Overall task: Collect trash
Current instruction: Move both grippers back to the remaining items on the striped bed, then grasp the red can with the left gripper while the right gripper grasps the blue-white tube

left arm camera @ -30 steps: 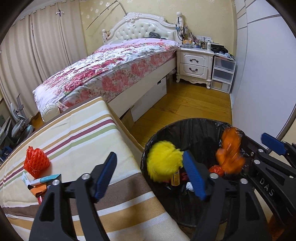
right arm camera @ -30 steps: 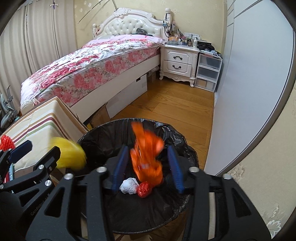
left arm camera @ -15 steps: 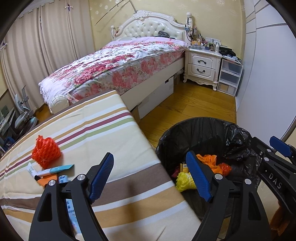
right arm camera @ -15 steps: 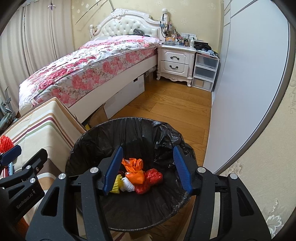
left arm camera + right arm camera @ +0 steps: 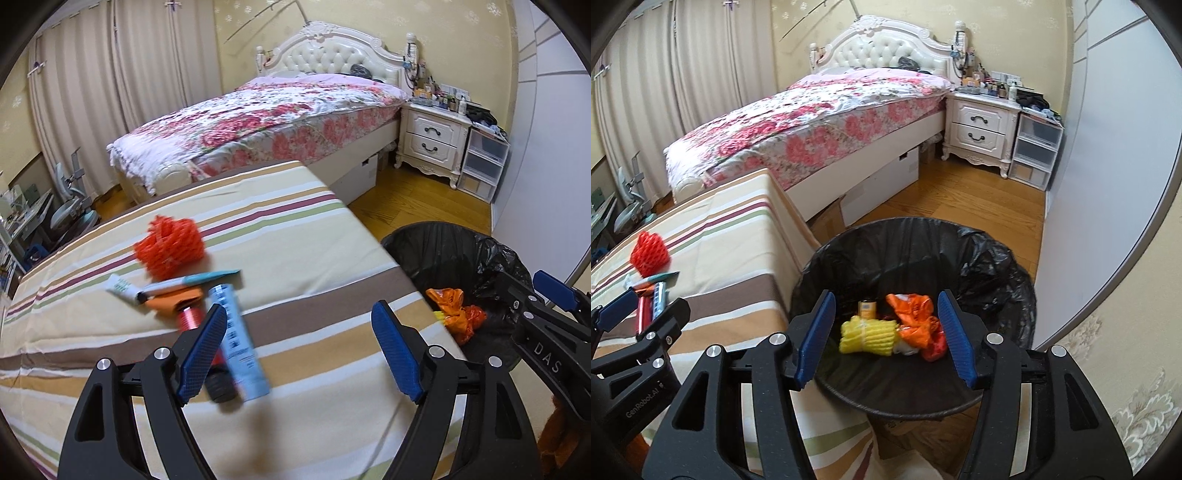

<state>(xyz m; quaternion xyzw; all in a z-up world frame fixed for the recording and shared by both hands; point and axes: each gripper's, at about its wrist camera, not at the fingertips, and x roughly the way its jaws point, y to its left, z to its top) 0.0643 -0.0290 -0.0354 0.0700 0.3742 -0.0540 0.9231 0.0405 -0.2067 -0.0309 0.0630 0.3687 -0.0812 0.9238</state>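
Left gripper (image 5: 299, 350) over the striped cloth (image 5: 295, 229), fingers spread wide, nothing gripped. One light-blue tube (image 5: 238, 339) lies just past its left finger; ahead sit one orange mesh net (image 5: 170, 247), one teal pen (image 5: 192, 280), one small white tube (image 5: 120, 287) and one red cylinder (image 5: 190, 319) (partly hidden).

Right gripper (image 5: 886, 336) above the black-lined bin (image 5: 912, 251), fingers moderately apart and empty. Between them, down in the bin: one yellow net (image 5: 866, 334), one orange bag (image 5: 916, 317), one small bottle (image 5: 867, 308).
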